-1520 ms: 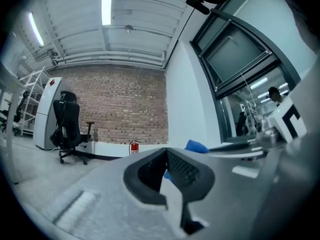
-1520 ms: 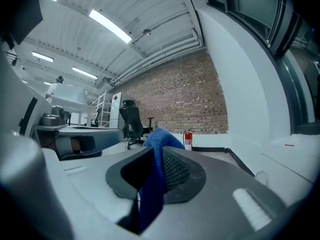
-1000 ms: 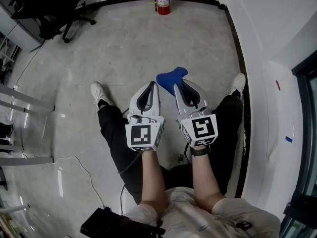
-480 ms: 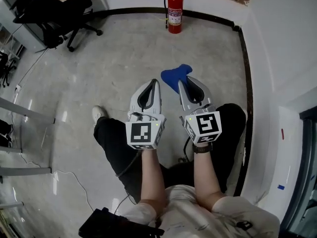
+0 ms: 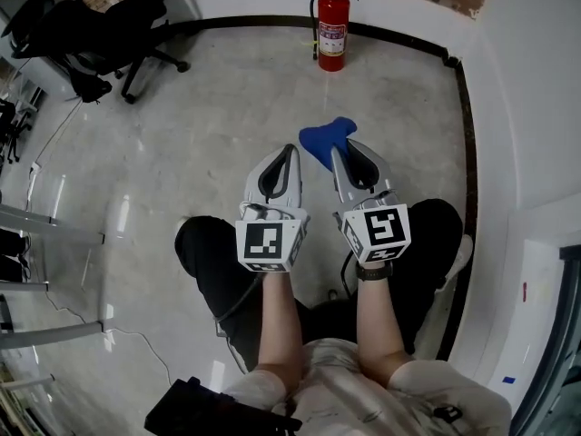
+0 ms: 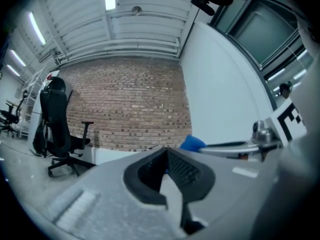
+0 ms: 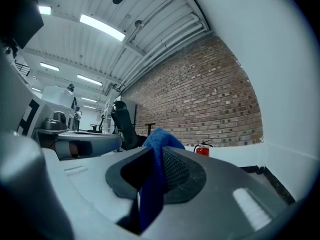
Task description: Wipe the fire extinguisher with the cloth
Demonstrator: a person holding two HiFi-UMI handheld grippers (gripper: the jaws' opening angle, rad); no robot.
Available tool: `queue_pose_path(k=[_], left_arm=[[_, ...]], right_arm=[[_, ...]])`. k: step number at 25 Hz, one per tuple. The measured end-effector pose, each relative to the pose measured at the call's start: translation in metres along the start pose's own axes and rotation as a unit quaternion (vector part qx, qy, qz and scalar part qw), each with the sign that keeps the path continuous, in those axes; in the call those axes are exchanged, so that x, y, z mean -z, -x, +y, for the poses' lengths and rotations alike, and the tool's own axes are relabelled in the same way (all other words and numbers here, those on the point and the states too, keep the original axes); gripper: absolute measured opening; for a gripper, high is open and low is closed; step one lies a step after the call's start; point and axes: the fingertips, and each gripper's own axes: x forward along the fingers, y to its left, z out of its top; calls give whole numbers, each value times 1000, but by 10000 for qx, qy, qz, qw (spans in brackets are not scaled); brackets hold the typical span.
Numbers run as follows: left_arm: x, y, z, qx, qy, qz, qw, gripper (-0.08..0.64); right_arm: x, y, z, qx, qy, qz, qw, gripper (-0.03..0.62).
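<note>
A red fire extinguisher [image 5: 332, 29] stands upright on the floor against the far white wall; the right gripper view shows the fire extinguisher [image 7: 202, 149] small and far off. My right gripper [image 5: 333, 150] is shut on a blue cloth [image 5: 325, 140] that sticks out past its tips, and the cloth [image 7: 152, 181] is pinched between the jaws in the right gripper view. My left gripper [image 5: 292, 150] is shut with nothing in it, held beside the right one at waist height. Both are well short of the extinguisher.
A black office chair [image 5: 86, 33] stands at the far left. White walls with a dark skirting strip [image 5: 458, 98] run along the back and right. Metal frame legs [image 5: 45, 230] lie at the left edge. A cable [image 5: 127, 332] trails on the grey concrete floor.
The extinguisher has come lower and more fully into the head view, so I have moved toward it. Both grippers hold the same pose, the cloth still clamped in the right.
</note>
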Motion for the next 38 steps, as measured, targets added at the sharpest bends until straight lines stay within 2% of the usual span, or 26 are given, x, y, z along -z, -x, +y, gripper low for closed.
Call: queue_pose_path(k=[6,10,13,16,18,23,27,32,38], left_arm=[[4,-50,23,489,-144,-53,9987,0],[-17,-84,39,761,-49,-260,9968,0],[-34,-114,46,1020,-212,-350,9939,0],[-54,-135,62,1127,-398,-540,9914,0],[-59,-142,74,1192,-308,-619,9905,0],[-29,-174,109,1230,-94,-324,9918,0],[-7,-217,140,1279,69,-264,9914,0],[5,-283,153,1450,142,-142,9892,0],[-4,-351,168,1742,46,-277,9843,0]], right_arm=[[15,-32,-39,585,-216,3,9981,61],[-8,-57,-65,873,-96,-251,9958,61],[-30,-80,-81,1021,-15,-445,9938,61],[-50,-106,-86,1101,42,-634,9919,61],[-57,-121,-82,1111,85,-668,9915,61],[-35,-173,-73,1084,75,-310,9936,61],[-13,-223,-79,1097,149,-157,9937,61],[-5,-268,-125,1288,120,-87,9916,61],[-15,-314,-178,1656,100,-237,9859,61]])
